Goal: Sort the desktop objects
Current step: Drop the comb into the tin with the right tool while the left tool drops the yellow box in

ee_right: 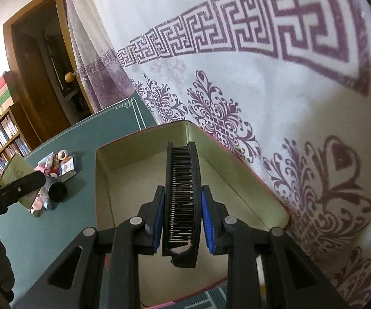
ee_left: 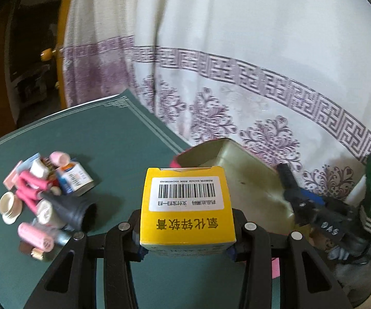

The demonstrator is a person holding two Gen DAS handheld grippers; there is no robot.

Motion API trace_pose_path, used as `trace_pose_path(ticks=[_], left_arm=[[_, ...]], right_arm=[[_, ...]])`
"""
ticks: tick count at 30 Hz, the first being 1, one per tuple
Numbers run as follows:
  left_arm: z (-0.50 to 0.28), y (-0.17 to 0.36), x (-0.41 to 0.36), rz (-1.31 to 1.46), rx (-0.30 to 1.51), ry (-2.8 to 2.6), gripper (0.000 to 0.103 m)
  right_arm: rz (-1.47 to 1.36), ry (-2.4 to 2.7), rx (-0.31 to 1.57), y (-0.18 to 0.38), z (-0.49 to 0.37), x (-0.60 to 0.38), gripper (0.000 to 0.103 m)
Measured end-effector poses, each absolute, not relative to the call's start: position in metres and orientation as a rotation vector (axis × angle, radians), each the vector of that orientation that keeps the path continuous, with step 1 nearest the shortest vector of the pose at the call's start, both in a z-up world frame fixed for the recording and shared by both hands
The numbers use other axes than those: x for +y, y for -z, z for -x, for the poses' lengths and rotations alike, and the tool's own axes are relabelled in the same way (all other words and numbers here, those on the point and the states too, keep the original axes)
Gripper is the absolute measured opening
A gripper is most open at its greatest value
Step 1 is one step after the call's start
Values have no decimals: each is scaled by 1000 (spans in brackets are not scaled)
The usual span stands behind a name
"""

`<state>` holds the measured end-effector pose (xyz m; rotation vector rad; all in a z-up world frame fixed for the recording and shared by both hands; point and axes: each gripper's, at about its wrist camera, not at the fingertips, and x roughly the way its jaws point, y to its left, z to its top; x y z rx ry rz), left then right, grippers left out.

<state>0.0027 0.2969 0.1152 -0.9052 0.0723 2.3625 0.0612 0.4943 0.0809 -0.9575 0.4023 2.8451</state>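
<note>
Your left hand-held gripper (ee_left: 188,234) is clamped on a yellow box (ee_left: 187,207), pads squeezing its two side faces near the bottom centre of the left wrist frame. Barcode face is up and the flap end points away from you, toward the open tin (ee_left: 239,177) just beyond it at centre right. Holding it by the sides probably leaves the bottom free to set down flat in the tin.

Your right hand-held gripper (ee_right: 182,219) is clenched on a black comb (ee_right: 182,195), blue pads (ee_right: 207,221) pressing its two long edges. In the right wrist view the comb sits centre frame, teeth facing the camera, its length running away from you over the inside of the tin (ee_right: 144,154). The tin looks empty in that view, so both items seem headed there, and the comb looks closer to a drop than the box.

The rest of the clutter (ee_left: 43,195) is heaped at lower left of the left wrist frame on the green surface (ee_left: 103,139): pink tubes, small white cups, a white-and-blue box, a dark cone-shaped thing. That pile is well apart from the tin, so sorting looks early. The tin stands against the patterned white-and-purple curtain (ee_right: 262,77) on the right.
</note>
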Motion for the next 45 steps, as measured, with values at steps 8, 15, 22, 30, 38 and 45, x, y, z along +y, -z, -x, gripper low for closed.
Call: trace_pose_path(ticks=[8, 15, 22, 30, 38, 45], left_arm=[[-13, -116, 354, 863, 164, -2258, 46], [-10, -113, 389, 858, 201, -2208, 46], [-12, -101, 411, 879, 258, -2163, 55], [-11, -103, 398, 892, 220, -2194, 55], [-6, -115, 367, 882, 158, -2257, 55], [-13, -121, 345, 809, 238, -2480, 55]], right_arm=[[993, -2829, 447, -68, -58, 507, 29], [1006, -2818, 451, -63, -60, 515, 29], [1031, -2806, 463, -59, -59, 518, 30], [992, -2788, 451, -63, -64, 523, 31], [977, -2802, 443, -69, -68, 517, 31], [956, -2830, 432, -76, -70, 504, 31]])
